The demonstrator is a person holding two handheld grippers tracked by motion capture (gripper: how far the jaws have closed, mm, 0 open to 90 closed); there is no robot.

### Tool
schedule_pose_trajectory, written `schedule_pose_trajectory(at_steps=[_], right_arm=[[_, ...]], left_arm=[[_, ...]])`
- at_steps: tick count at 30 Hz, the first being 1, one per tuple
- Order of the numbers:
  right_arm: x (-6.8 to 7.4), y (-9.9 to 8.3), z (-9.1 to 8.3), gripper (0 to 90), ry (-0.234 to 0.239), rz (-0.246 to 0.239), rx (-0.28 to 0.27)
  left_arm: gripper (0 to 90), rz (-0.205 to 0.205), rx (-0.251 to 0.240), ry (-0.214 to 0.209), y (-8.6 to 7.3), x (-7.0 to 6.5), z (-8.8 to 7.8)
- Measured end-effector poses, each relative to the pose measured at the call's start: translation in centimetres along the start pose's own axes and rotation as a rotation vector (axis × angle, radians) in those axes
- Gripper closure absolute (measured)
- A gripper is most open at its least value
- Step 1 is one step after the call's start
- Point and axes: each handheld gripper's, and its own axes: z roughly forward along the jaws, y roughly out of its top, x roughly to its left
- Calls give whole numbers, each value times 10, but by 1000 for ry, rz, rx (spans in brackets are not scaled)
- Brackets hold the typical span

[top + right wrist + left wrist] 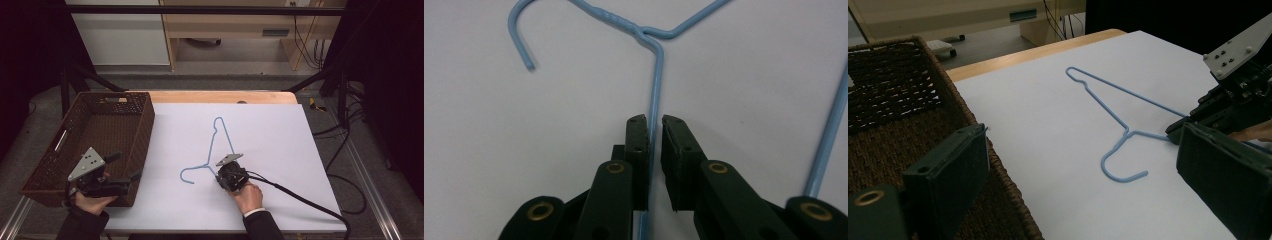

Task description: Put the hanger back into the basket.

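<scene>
**Blue wire hanger flat on the white worktop, right tongs straddling it**

Blue hanger (216,148) is lying flat on the white sheet covering the worktop (280,140), hook curling toward the brown wicker basket (127,102) at the left edge. Right tongs (654,125) are down low with the wire running between the two jaws, a sliver of gap on each side, so not actually pinching yet. Left tongs (127,167) are spread wide, hovering over the basket's near corner, holding nothing. Person's right hand (248,196) sits near the front edge.
</scene>
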Motion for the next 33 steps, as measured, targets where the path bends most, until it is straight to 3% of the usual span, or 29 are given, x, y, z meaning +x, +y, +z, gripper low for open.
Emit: schedule_pose_trajectory(at_steps=[7,10,14,17,19,26,33], right_arm=[[4,1,0,858,-19,-2,13],[3,2,0,866,-13,27,16],[3,3,0,870,-6,103,25],[3,3,0,871,-6,119,23],[0,2,-1,871,-1,107,20],[-3,3,-6,873,40,138,12],[-9,5,-22,873,72,136,-40]], left_arm=[[65,1,10,-4,-1,-2,3],[65,5,13,-5,-1,-2,3],[67,1,15,-8,-1,-4,4],[68,8,17,-14,-1,-5,5],[68,10,17,-17,-1,-6,5],[68,14,13,-26,0,-9,5],[67,25,22,-42,0,-14,8]])
